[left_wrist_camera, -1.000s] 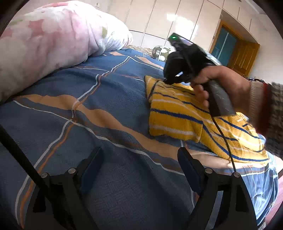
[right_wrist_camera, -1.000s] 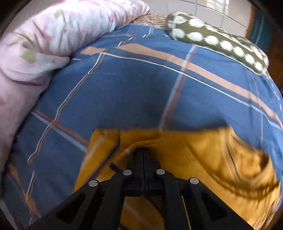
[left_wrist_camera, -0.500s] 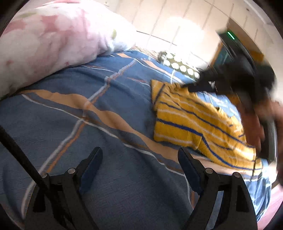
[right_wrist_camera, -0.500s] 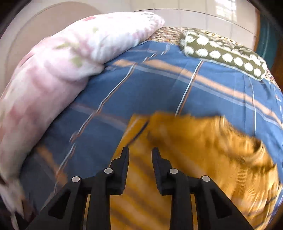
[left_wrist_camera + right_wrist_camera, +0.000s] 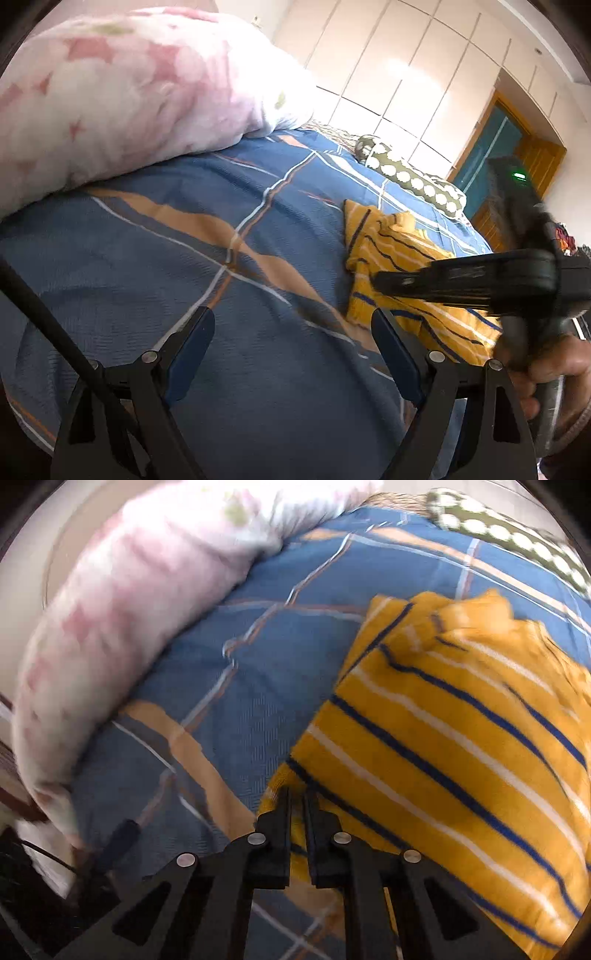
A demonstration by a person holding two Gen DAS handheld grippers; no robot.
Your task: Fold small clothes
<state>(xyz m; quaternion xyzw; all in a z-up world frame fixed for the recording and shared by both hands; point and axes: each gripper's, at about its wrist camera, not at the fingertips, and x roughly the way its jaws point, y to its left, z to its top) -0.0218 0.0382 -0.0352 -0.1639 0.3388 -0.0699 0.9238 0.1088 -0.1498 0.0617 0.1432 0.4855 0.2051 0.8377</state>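
Your left gripper [image 5: 291, 332] hangs spread wide over the blue bedspread [image 5: 177, 266]. Your right gripper [image 5: 297, 805], jaws nearly together, appears to pinch the near corner of the yellow striped garment [image 5: 461, 738], which lies on the bedspread's right side; blur leaves the grip uncertain.

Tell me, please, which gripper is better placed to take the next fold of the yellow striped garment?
Right. The right gripper sits at the yellow striped garment edge, nearly closed; the left gripper is open over bare bedspread.

The shirt [image 5: 461, 746] lay on the bed [image 5: 166, 258], toward its right side. A big quilt [image 5: 129, 92] was heaped along the left edge — a pillow [image 5: 410, 177] sat behind the shirt, with the wardrobe [image 5: 399, 74] beyond it.
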